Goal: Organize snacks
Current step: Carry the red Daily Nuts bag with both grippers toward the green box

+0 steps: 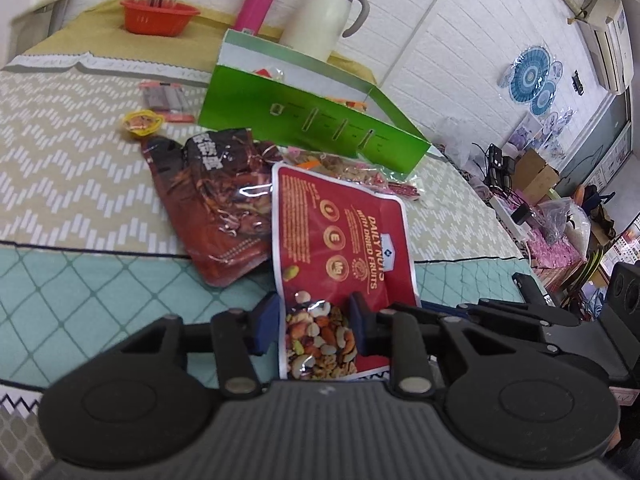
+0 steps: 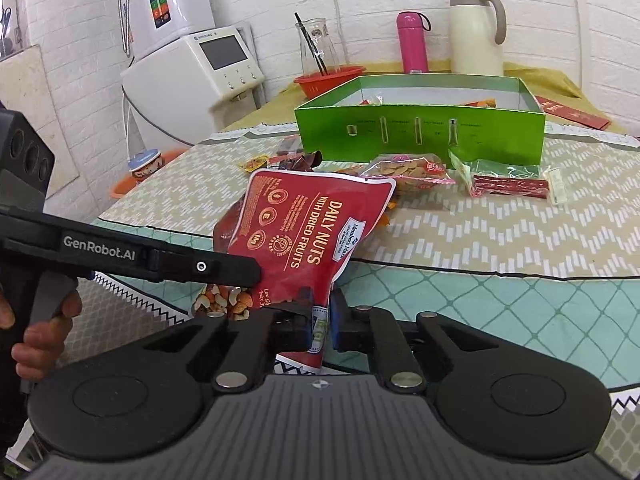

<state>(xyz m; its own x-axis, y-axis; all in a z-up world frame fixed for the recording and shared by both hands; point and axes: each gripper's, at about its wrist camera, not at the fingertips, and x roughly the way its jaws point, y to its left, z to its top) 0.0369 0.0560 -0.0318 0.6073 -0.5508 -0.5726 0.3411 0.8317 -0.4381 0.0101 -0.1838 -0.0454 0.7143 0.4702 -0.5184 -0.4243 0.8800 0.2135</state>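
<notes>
pouch: I see a red glossy foil pouch (image 2: 304, 232) of mixed nuts, printed "DAILY NUTS", lifted off the table, in both grippers
axis: long axis runs away from my fingers toward the green open cardboard box (image 2: 420, 136); nut-picture end nearest the fingers
right gripper (image 2: 321, 320): clamped tight on the pouch's near corner, film pinched between the pads
left gripper (image 1: 312, 326): jaws straddle the nut-picture end, pads at its edges; can't tell if they press
beyond fingertips: dark red crinkled snack bag (image 1: 216, 208) on the patterned tablecloth (image 1: 60, 152)
</notes>
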